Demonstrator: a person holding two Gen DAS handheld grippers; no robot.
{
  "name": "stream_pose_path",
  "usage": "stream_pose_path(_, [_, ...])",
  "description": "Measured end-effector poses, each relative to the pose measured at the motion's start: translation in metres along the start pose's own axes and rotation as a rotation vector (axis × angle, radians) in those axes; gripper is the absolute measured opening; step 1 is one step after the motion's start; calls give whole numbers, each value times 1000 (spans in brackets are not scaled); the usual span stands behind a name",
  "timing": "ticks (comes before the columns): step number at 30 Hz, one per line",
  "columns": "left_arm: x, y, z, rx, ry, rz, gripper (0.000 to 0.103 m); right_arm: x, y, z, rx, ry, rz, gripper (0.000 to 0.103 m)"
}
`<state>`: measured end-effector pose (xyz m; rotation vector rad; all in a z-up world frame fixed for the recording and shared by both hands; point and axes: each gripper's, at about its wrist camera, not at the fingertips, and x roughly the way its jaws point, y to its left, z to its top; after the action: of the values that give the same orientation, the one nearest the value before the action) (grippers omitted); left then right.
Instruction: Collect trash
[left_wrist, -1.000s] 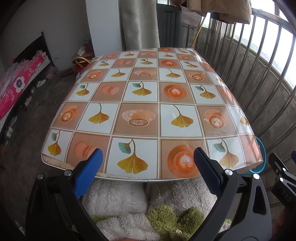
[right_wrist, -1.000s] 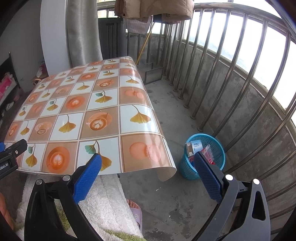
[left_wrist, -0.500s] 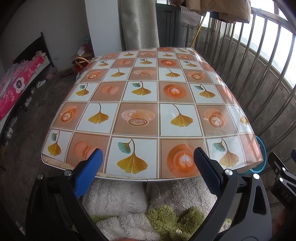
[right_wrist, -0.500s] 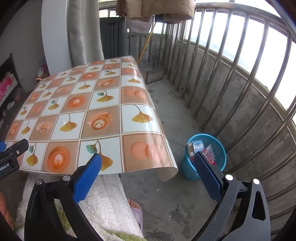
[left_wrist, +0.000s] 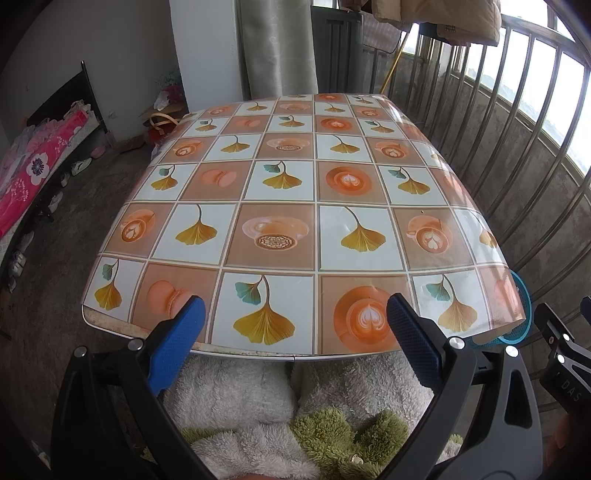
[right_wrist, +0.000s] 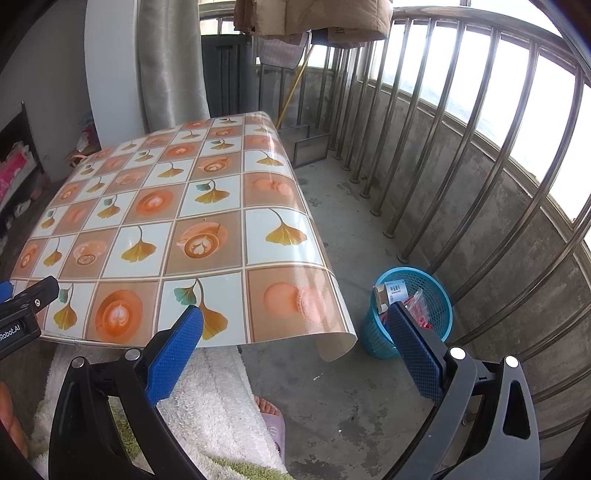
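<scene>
The left gripper (left_wrist: 293, 323) hangs over the near edge of the table (left_wrist: 236, 352), its blue-padded jaws spread wide with nothing between them; the right gripper (right_wrist: 295, 332) is likewise wide apart and empty, held off the table's right corner above the concrete floor (right_wrist: 351, 398). The table carries a glossy tablecloth (left_wrist: 295, 206) printed in orange and white squares with ginkgo leaves and coffee cups; no loose item shows on its surface; its right edge overhangs the tabletop and curls at the near corner (right_wrist: 334, 345).

The trash sits in a blue mesh wastebasket (right_wrist: 432, 325) standing on the floor to the right of the table, close beside the metal railing (right_wrist: 461, 147); inside it show a small white carton with printed text (right_wrist: 393, 290) and a clear wrapper with red markings (right_wrist: 417, 310) (the right pad covers part of the basket in the right wrist view, so the rest of its contents cannot be made out). From the left wrist view only a sliver of the basket's blue rim (left_wrist: 522, 295) peeks past the cloth's corner.

Below both grippers lies the person's fleecy white garment with green shaggy trim (left_wrist: 332, 432); a foot in a lilac slipper (right_wrist: 271, 417) rests on the floor beneath the right gripper; a grey curtain (left_wrist: 277, 48) hangs behind the table, and a bed with a pink floral cover (left_wrist: 33, 177) stands far to the left.
</scene>
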<state>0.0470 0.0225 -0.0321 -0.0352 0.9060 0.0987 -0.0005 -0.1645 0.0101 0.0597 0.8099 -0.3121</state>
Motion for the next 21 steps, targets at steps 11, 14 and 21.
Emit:
stream_pose_path(11, [0, 0, 0, 2, 2, 1, 94, 0, 1, 0, -2, -4, 6, 97])
stream_pose_path(14, [0, -1, 0, 3, 3, 1, 94, 0, 0, 1, -3, -4, 7, 97])
stream_pose_path(21, [1, -1, -1, 2, 4, 1, 94, 1, 1, 1, -4, 0, 9, 97])
